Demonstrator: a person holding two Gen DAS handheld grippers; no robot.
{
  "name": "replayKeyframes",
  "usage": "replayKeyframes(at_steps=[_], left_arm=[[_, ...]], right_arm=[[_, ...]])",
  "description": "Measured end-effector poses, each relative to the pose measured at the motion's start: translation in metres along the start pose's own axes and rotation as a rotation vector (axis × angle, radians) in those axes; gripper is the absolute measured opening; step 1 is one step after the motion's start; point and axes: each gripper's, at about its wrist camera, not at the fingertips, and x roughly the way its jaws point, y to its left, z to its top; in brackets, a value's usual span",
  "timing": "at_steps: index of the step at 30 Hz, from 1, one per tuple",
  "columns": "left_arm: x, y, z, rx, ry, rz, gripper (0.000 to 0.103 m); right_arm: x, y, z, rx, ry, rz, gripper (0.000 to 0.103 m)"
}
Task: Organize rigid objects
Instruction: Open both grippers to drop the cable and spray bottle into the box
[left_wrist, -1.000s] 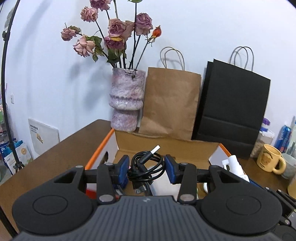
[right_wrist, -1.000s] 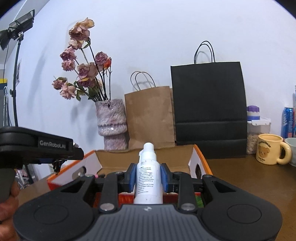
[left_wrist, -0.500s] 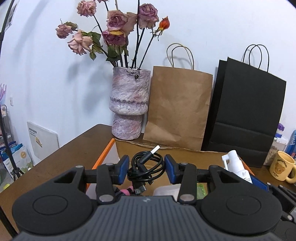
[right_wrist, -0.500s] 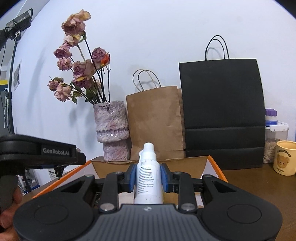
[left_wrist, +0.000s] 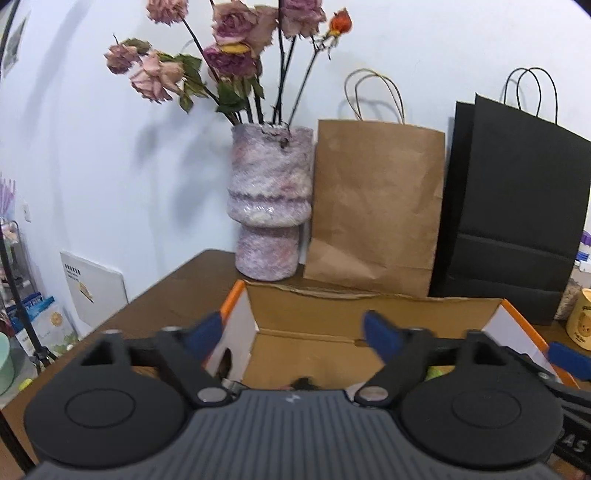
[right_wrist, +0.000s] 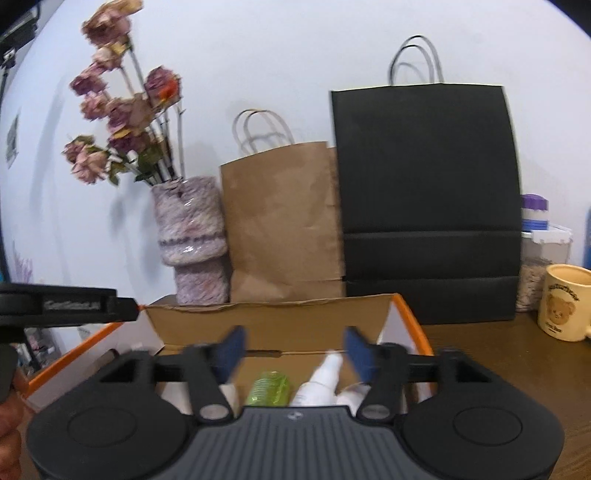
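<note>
A: Cardboard box, orange-edged, open on the brown table. Contents?

B: White spray bottle lying inside, green ridged item just beside it. Something dark at the bottom edge in the left view; cannot tell what.

A: Grippers?

B: Right gripper over the box, jaws just opened, spread wide, nothing pressed between them. Left gripper likewise, jaws just opened, only the box interior between.

A: Behind?

B: Vase of dried roses, brown paper bag, black paper bag. Yellow mug at right.
</note>
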Motion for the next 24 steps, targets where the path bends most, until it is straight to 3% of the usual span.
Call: replayKeyframes(at_steps=[2, 4, 11, 24], left_arm=[[-0.002, 0.002, 0.001, 0.004, -0.01, -0.003, 0.103], [-0.003, 0.002, 0.0, 0.004, -0.021, 0.004, 0.103], [0.004, 0.002, 0.0, 0.008, 0.012, 0.012, 0.103], [-0.016, 0.008, 0.004, 0.011, -0.012, 0.003, 0.103]], right_arm=[[-0.002, -0.002, 0.0, 0.003, -0.013, -0.016, 0.091], [-0.004, -0.004, -0.001, 0.003, -0.026, -0.032, 0.102], [-0.003, -0.006, -0.001, 0.002, -0.024, -0.05, 0.103], [-0.014, -0.005, 0.003, -0.012, -0.025, -0.042, 0.103]])
